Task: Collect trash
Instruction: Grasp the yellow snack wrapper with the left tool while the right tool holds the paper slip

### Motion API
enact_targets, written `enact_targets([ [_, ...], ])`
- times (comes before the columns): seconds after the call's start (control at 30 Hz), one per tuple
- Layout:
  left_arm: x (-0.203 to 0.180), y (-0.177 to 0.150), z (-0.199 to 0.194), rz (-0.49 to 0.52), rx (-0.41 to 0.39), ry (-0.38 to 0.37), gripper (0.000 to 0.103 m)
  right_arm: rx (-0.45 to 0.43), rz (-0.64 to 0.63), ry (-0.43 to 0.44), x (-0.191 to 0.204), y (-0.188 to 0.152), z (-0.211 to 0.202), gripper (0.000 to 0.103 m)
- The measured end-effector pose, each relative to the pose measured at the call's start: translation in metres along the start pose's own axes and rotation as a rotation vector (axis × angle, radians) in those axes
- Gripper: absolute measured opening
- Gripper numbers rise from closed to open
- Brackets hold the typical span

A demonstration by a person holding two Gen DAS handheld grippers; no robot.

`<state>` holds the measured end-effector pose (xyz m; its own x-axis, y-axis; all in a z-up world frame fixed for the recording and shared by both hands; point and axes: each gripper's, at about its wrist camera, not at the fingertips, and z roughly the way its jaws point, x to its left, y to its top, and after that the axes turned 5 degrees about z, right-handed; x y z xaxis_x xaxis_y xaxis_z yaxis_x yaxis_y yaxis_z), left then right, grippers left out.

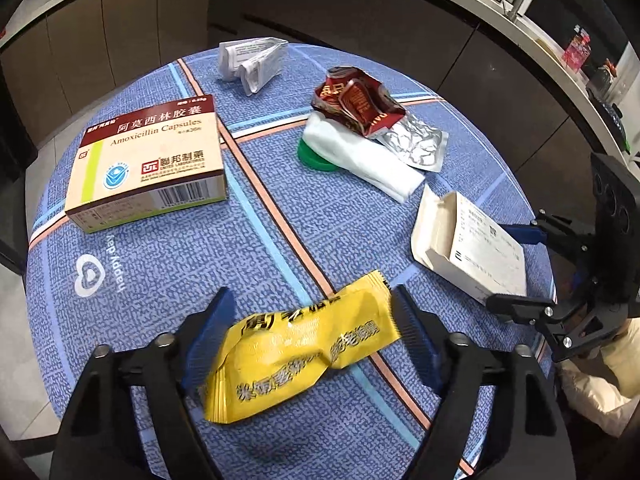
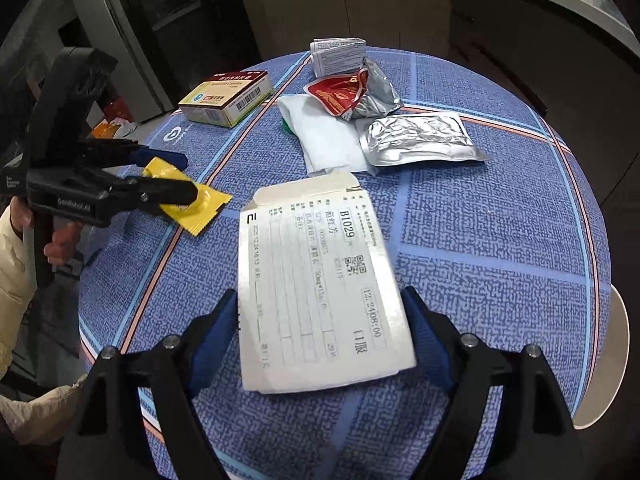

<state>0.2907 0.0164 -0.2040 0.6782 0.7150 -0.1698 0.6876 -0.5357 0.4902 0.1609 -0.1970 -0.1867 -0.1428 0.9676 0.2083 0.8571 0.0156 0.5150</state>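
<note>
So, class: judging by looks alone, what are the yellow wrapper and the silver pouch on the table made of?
Yellow wrapper: probably glossy plastic film; it shines and holds soft creases. Silver pouch: apparently metallic foil or foil laminate; mirror-like crinkles and flat sealed edges suggest it.

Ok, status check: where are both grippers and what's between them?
Left gripper open, astride yellow wrapper. Right gripper open, astride white paper packet. Neither gripped yet. Nothing blocking either.

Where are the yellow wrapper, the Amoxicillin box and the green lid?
yellow wrapper (image 1: 304, 348), left wrist view, on its creased middle.
Amoxicillin box (image 1: 150, 152), left wrist view, on its printed top face.
green lid (image 1: 310, 156), left wrist view, on its exposed rim.
</note>
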Motion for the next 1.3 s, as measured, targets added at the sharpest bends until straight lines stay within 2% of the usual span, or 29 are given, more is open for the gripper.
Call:
enact_targets([
  [0.03, -0.001, -0.001, 0.000, -0.001, 0.003, 0.009, 0.086, -0.003, 0.001, -0.002, 0.000, -0.001, -0.001, 0.082],
  [0.3, -0.005, -0.017, -0.018, -0.018, -0.002, 0.012, 0.087, -0.017, 0.017, 0.015, -0.001, -0.005, -0.004, 0.081],
  [0.43, -0.018, -0.027, -0.021, 0.039, 0.030, 0.030, 0.090, -0.025, 0.022, 0.016, -0.003, -0.013, -0.010, 0.081],
  [0.5, -0.021, -0.032, -0.020, 0.029, 0.046, 0.025, 0.090, -0.029, 0.027, 0.017, -0.002, -0.014, -0.011, 0.081],
  [0.63, -0.026, -0.038, -0.028, 0.019, 0.039, -0.025, 0.089, -0.028, 0.025, 0.019, 0.001, -0.015, -0.013, 0.081],
  [0.73, -0.037, -0.040, -0.031, 0.056, 0.047, -0.070, 0.089, -0.029, 0.027, 0.021, 0.002, -0.016, -0.014, 0.081],
  [0.83, -0.047, -0.037, -0.031, 0.104, 0.027, -0.018, 0.090, -0.032, 0.032, 0.020, 0.001, -0.018, -0.015, 0.081],
  [1.1, -0.035, -0.022, -0.012, 0.074, 0.054, -0.001, 0.088, -0.038, 0.042, 0.012, 0.002, -0.017, -0.016, 0.081],
  [1.13, -0.035, -0.022, -0.010, 0.073, 0.061, 0.001, 0.081, -0.040, 0.043, 0.012, 0.002, -0.016, -0.015, 0.081],
  [1.17, -0.034, -0.022, -0.008, 0.075, 0.071, 0.005, 0.067, -0.043, 0.042, 0.010, 0.002, -0.016, -0.014, 0.078],
  [1.23, -0.035, -0.023, -0.005, 0.070, 0.089, 0.030, 0.046, -0.049, 0.038, 0.002, 0.003, -0.016, -0.015, 0.077],
  [1.27, -0.037, -0.023, -0.004, 0.073, 0.084, 0.041, 0.026, -0.048, 0.039, 0.003, 0.002, -0.016, -0.015, 0.076],
  [1.3, -0.039, -0.023, -0.005, 0.062, 0.089, 0.028, 0.022, -0.050, 0.037, 0.000, 0.003, -0.017, -0.015, 0.076],
])
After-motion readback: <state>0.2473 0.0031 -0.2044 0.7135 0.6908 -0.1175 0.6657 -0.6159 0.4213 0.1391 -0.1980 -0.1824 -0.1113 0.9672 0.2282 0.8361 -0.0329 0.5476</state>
